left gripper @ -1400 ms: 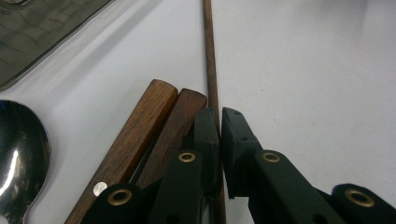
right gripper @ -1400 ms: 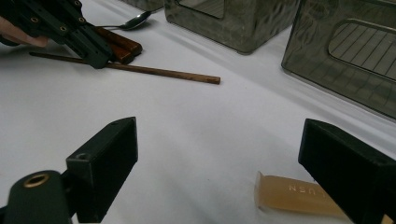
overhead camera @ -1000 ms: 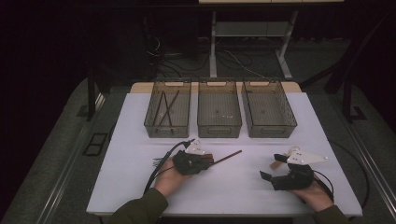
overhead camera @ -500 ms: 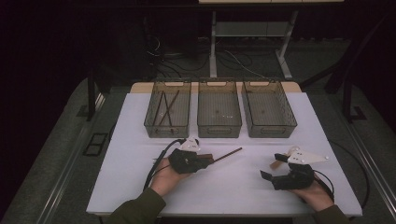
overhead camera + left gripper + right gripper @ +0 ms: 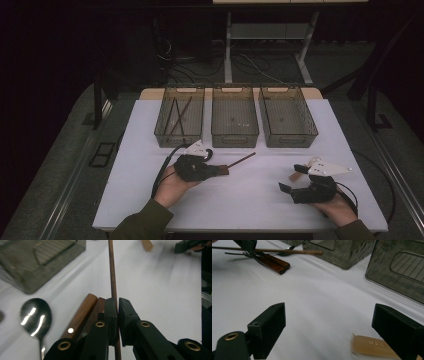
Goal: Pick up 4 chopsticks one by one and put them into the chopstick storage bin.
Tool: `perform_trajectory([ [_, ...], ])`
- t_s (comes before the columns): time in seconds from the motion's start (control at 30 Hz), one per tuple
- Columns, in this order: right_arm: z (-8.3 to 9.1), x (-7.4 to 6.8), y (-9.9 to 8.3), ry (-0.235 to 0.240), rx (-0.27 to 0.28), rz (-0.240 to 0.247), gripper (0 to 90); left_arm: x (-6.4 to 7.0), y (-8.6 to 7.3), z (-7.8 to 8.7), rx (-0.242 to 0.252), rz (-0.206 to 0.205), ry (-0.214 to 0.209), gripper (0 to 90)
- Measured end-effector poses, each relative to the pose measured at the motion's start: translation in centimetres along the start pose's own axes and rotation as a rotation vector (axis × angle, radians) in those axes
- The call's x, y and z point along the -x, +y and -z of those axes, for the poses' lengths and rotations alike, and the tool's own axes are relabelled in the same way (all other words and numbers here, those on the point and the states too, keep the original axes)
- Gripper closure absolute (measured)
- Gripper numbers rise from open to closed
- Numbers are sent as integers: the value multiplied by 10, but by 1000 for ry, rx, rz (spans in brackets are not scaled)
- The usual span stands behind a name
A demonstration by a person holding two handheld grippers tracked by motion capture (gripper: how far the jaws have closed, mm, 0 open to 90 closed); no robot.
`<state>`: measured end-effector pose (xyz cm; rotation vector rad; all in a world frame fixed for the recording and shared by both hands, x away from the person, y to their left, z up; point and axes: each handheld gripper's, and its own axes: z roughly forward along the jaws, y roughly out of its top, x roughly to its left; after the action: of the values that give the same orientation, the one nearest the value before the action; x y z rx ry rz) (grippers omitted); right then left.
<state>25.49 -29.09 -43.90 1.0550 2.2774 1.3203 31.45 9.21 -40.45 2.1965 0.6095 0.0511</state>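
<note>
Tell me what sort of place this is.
Probably a lab or data-collection workstation: a white-covered table with three wire-mesh bins in a row, dark surroundings, loose cables on the floor, and handheld grippers.

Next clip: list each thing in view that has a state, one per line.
Left gripper: shut on chopstick.
Right gripper: open, holds nothing.
Left bin: holds several sticks.
Middle bin: looks empty.
Right bin: looks empty.
Spoon: lying on table.
Two wooden handles: lying side by side.
</note>
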Motion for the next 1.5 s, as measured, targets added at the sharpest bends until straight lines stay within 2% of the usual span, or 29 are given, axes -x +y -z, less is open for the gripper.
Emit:
perform_trajectory([
  [0.53,-1,0,0,2,-3,2,111,-20,12,35,65,48,54,855],
  [0.6,-1,0,0,2,-1,4,111,-23,14,38,85,56,60,855],
  [0.97,-3,2,-1,1,-7,-11,111,-40,29,55,118,53,114,855],
  [1.23,-2,2,-1,-7,-6,-14,111,-69,50,70,136,75,219,855],
  [1.5,0,3,-1,-18,3,-16,111,-114,64,77,161,158,309,856],
])
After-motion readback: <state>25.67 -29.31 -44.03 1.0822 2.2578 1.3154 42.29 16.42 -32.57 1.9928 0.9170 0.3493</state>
